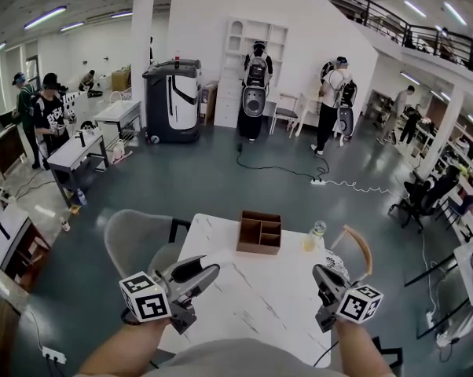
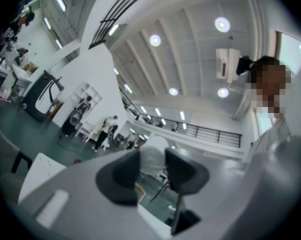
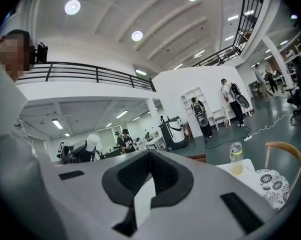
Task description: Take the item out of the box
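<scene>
The brown wooden box with open compartments stands at the far side of the white table. A sliver of its edge shows in the right gripper view. My left gripper hovers over the table's near left part, pointing slightly up. It is shut on a white rounded item between its dark pads. In the right gripper view that item sits at the left gripper's tip. My right gripper hangs over the near right of the table. Its jaws are shut with nothing between them.
A bottle of yellowish drink stands right of the box. A wooden-backed chair with a patterned cushion is at the table's right, a grey chair at its left. Several people and machines stand far across the hall.
</scene>
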A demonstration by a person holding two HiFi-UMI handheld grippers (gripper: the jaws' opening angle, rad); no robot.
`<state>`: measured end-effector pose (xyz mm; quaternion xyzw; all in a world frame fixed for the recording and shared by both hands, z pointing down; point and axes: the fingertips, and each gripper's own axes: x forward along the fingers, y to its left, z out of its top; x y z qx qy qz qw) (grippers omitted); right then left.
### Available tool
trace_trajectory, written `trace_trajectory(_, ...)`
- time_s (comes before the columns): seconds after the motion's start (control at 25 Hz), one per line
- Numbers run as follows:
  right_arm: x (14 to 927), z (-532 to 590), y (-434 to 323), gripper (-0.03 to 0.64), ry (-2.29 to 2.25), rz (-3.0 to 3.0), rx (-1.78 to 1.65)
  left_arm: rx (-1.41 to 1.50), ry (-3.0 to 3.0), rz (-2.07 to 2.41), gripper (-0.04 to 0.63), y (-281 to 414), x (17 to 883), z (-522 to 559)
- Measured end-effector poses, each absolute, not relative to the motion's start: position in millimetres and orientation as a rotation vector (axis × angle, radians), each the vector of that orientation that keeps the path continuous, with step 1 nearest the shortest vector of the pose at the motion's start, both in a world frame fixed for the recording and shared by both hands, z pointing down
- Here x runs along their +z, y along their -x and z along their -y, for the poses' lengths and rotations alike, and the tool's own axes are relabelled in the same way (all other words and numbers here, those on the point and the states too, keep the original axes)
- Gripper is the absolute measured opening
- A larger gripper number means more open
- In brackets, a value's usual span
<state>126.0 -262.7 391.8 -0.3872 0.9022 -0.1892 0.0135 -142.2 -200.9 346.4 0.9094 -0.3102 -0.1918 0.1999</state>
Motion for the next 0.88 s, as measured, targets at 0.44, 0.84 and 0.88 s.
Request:
trace_trajectory(0.44,395.0,263.3,-121.1,0.008,1.188,-2.826,-0.593,-0.528,-2.541,0.876,0.166,143.3,346.4,198.9)
trace_trajectory(0.84,392.9,262.4,-120.2,0.008,1.177,-2.837,-0.579,-0.532,-2.541,0.867,0.166,141.5,345.9,198.6)
trace_trajectory(0.88,392.8,262.1,-120.6,0.008,1.175,-2.837,-0.577,-0.533,-2.541,0.866,0.166,140.8,346.2,198.2)
